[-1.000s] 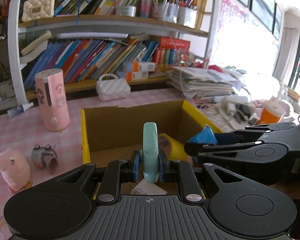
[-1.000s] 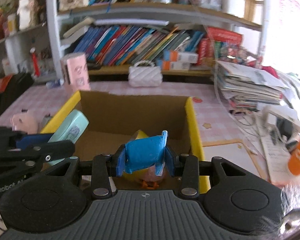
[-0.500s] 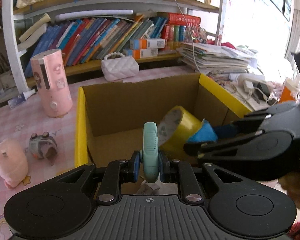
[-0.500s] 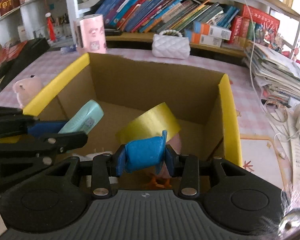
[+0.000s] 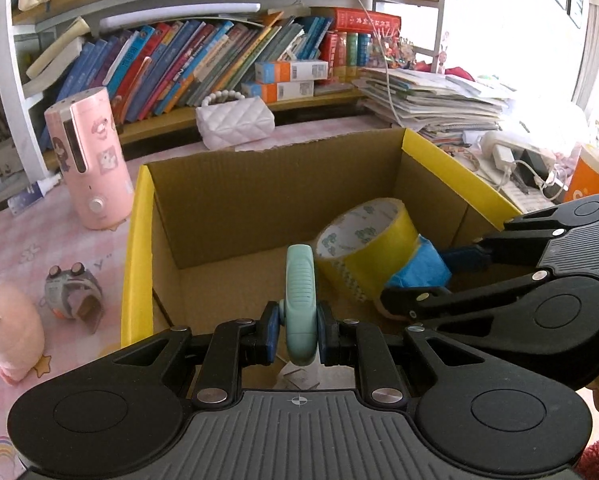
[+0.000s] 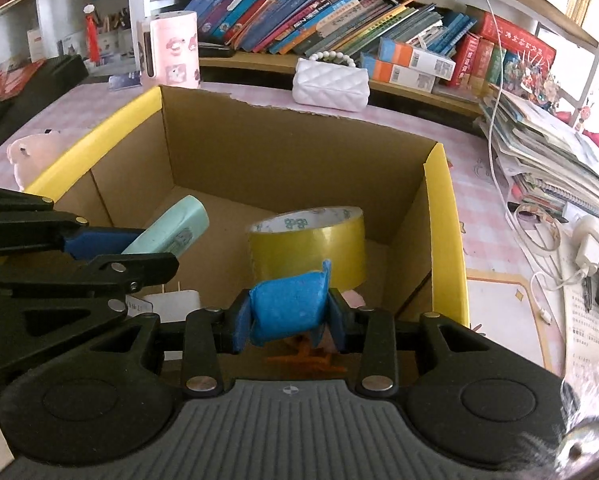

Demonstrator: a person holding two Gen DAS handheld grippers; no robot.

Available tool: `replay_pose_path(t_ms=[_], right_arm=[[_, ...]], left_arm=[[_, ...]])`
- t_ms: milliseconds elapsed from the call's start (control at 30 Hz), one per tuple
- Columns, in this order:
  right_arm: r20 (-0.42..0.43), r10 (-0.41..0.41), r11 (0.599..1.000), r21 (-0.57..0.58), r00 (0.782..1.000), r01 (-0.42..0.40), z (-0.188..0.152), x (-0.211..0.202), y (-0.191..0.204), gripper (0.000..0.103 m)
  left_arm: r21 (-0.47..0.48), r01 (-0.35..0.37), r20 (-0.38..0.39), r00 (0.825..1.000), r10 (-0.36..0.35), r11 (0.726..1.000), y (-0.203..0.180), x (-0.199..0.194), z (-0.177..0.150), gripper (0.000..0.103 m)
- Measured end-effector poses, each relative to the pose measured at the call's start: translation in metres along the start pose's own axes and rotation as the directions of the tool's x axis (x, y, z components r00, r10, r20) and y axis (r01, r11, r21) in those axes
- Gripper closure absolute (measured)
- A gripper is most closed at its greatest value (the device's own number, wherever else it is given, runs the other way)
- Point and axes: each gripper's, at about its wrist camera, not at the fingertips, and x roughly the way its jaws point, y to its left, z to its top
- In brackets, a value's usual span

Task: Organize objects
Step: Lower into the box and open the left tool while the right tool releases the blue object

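My left gripper (image 5: 299, 330) is shut on a mint-green case (image 5: 300, 300) and holds it over the open cardboard box (image 5: 259, 184) with yellow rims. The case also shows in the right wrist view (image 6: 167, 232). My right gripper (image 6: 289, 316) is shut on a blue toy hat (image 6: 287, 308), which belongs to a plush toy with orange feet (image 6: 307, 360) hanging below. The right gripper shows in the left wrist view (image 5: 423, 276) inside the box at right. A yellow tape roll (image 6: 311, 244) lies in the box just beyond the hat.
A pink cylinder device (image 5: 89, 160), a small grey toy (image 5: 73, 290) and a pink plush (image 5: 7, 334) stand left of the box. A white quilted purse (image 5: 235, 120) sits behind it. Papers, cables and an orange cup (image 5: 589, 178) lie at right. Bookshelves fill the back.
Both grippers have moved down and forward into the box, each still holding its object. The tape roll and box floor have come into fuller view.
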Motion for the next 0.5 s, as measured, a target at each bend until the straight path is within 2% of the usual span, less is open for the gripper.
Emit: replay_pose_path(t_ms=[300, 500], right_arm=[[-0.006, -0.012, 0.999, 0.036, 1.0, 0.012, -0.001, -0.002, -0.003, 0.066], [0.026, -0.008, 0.998, 0.067, 1.0, 0.006, -0.001, -0.013, -0.004, 0.064]], left_arm=[[0.015, 0.002, 0.014, 1.0, -0.002, 1.0, -0.002, -0.002, 0.0, 0.085], [-0.031, 0.001, 0.059, 0.998, 0.001, 1.0, 0.003, -0.015, 0.001, 0.077]])
